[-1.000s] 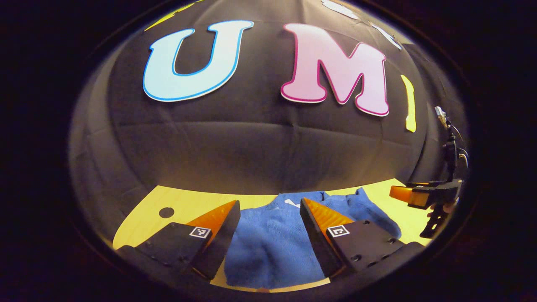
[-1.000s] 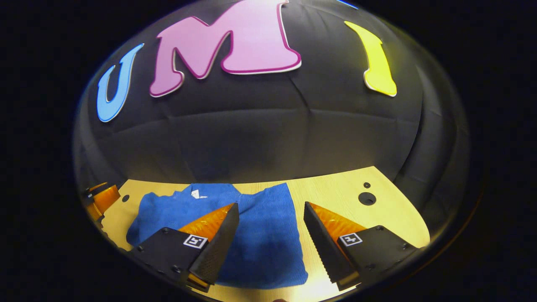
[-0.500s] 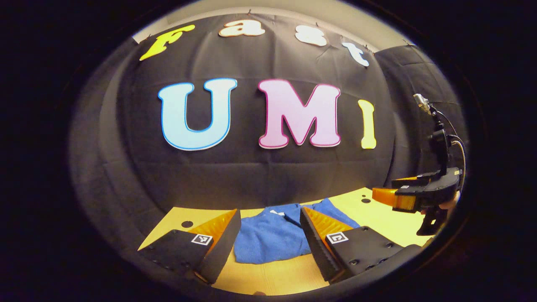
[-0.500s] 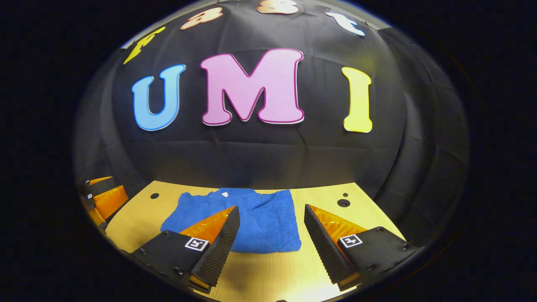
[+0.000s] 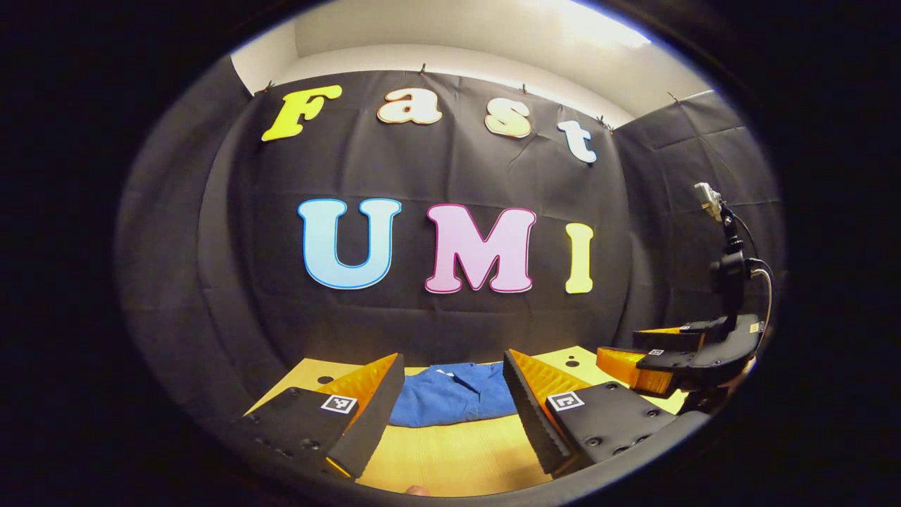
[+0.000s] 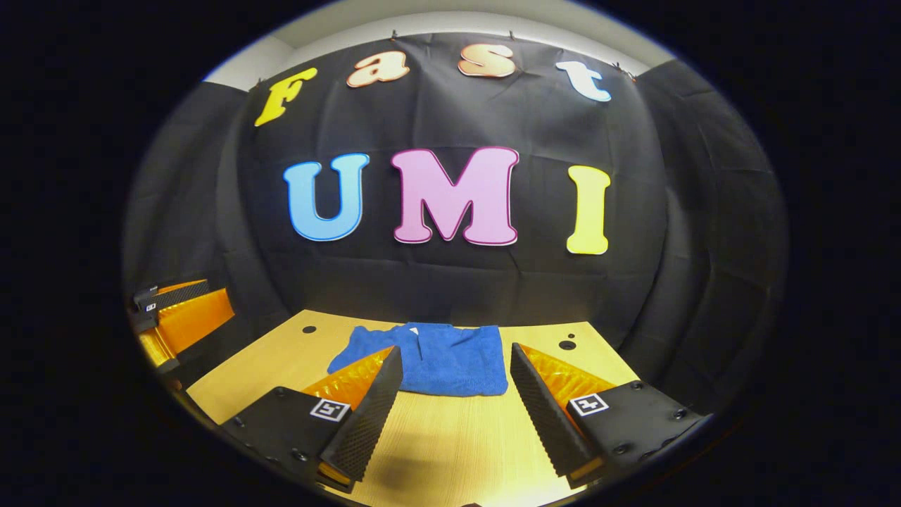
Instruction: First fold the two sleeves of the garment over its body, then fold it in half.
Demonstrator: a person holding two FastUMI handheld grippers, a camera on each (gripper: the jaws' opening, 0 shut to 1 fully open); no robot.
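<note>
Your left gripper [image 5: 452,373] has its jaws spread wide with nothing between them; both fingers hang in the air above the table [image 5: 450,458] and touch nothing. The garment [image 5: 450,401], a blue knit piece, lies flat on the table beyond the fingertips, and in the left gripper view it shows through the gap between the two fingers, well apart from both. Your right gripper [image 6: 456,366] is just as wide open and equally empty, its fingers clear of the table [image 6: 436,451] and of the cloth. In the right gripper view the garment [image 6: 450,366] sits ahead of the jaws, toward the far edge of the table near the booth wall; its near hem runs straight across the gap between the fingers, its right side ends in a straight edge short of the right finger, and its left side spreads out behind the left finger. Your right gripper [image 5: 633,370] also shows at the right edge of the left gripper view, held above the table, and your left gripper [image 6: 179,317] shows at the left edge of the right gripper view, likewise off the table and away from the garment.
</note>
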